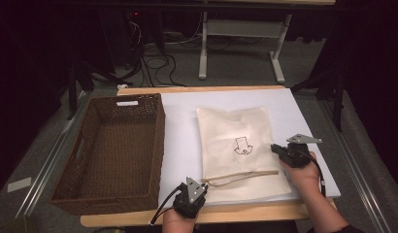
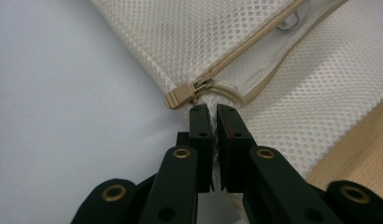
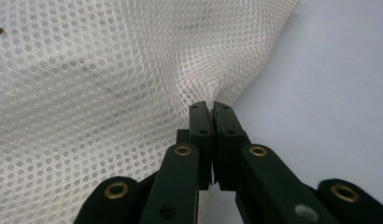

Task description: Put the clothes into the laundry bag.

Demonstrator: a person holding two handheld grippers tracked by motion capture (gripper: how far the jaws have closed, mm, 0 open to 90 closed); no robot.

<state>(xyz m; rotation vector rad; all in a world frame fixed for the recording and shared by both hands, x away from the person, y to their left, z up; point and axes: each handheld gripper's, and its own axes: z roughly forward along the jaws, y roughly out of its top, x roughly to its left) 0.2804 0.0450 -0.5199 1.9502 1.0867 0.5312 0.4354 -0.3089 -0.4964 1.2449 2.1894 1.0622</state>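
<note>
Work surface: white sheet [image 1: 187, 121] laid over a wooden table [image 1: 245, 212].
Mesh bag: cream mesh zip bag [image 1: 236, 145] lies flat on the white sheet, right of centre, with a small black line drawing [image 1: 243, 145] printed near its middle.
Bag zip: tan zipper [image 1: 243, 174] runs across the bag near the end closest to the person; in the left gripper view the zipper pull [image 2: 187, 93] sits at the bag's corner, and the zip gapes partly open beyond it.
Left gripper: left gripper [image 1: 203, 186] is at the bag's near left corner; its jaws are clenched on the mesh edge just below the zipper pull [image 2: 213, 114].
Right gripper: right gripper [image 1: 274, 147] is at the bag's right edge, about level with the drawing; its jaws are clamped on a pinch of mesh at that edge [image 3: 210, 109], and the cloth puckers around the tips.
Hands: the person's left hand [image 1: 180, 213] and right hand [image 1: 304, 172] come in from the near edge of the table.
Basket: brown wicker basket [image 1: 66, 191] stands on the left of the table, just beside the white sheet, well apart from the bag.
Background: dark floor with cables [image 1: 158, 63] and a white table frame [image 1: 236, 29] beyond the far edge.
</note>
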